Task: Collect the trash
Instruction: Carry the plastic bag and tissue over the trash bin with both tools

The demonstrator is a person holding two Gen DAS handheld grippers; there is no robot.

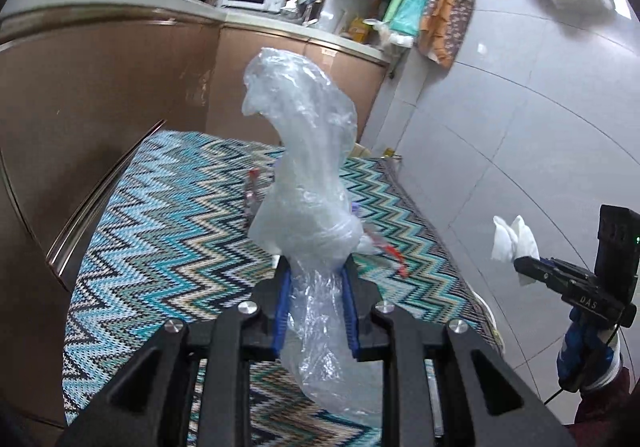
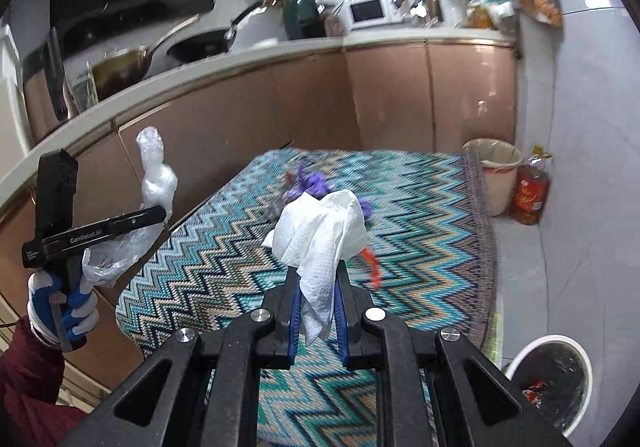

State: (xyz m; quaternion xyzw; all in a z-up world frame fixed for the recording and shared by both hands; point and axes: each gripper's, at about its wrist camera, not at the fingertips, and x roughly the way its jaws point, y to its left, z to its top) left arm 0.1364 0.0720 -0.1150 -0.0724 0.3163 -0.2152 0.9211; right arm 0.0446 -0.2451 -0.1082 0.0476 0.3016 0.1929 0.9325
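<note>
plastic bag point(image 1: 304, 175) | zigzag mat point(image 1: 168, 231) | brown cabinets point(image 1: 100, 87) | tiled floor point(image 1: 520, 127)

The left claw point(image 1: 314, 267) pinches a crumpled clear plastic bag point(image 1: 304, 151) between its blue pads, the bag standing up above a zigzag-patterned teal woven mat point(image 1: 160, 231). A red scrap point(image 1: 396, 257) lies near the mat's right edge. At right, the right claw point(image 1: 524, 265) grips a white paper towel point(image 1: 512, 239).
</note>
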